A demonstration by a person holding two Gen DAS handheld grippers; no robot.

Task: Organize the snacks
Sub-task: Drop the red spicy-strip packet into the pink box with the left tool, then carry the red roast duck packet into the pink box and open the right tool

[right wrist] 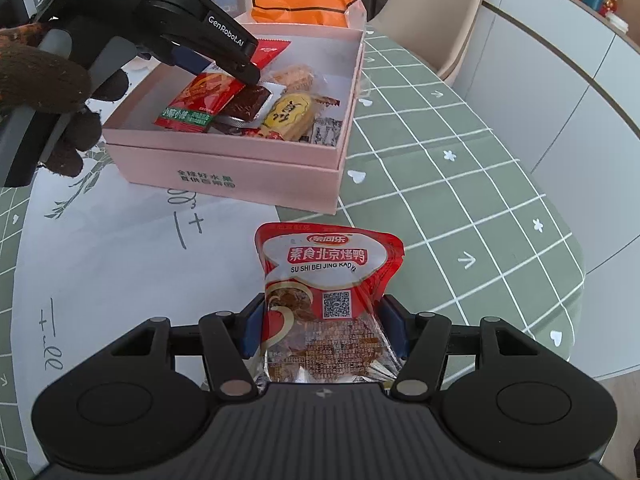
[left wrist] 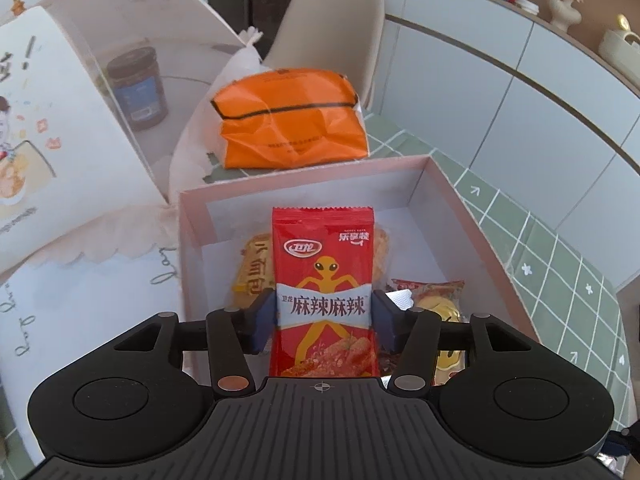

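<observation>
Through my left wrist camera, my left claw (left wrist: pixel 323 322) is hanging over the pink box (left wrist: pixel 492 236) with the red spicy-strip packet (left wrist: pixel 323 280) standing between its fingers. The pads look just clear of the packet's edges, so I am reading these jaws as open, letting go rather than gripping. To do this well, I am judging it best to keep the claw over the bare part of the box floor, so the packet drops flat beside the yellow pastry (left wrist: pixel 252 270) and not onto the wall. The packet is hiding whatever lies straight under it.

Through my right wrist camera, my right claw (right wrist: pixel 322 330) is squeezing the roast-duck snack pouch (right wrist: pixel 328 304) above the white paper beside the box (right wrist: pixel 224 168); its pads are pressing both sides. The pouch's lower end is cut off by the claw body. My left claw (right wrist: pixel 224 60) is covering part of the box, so its fingertips and some snacks are hard to make out.
</observation>
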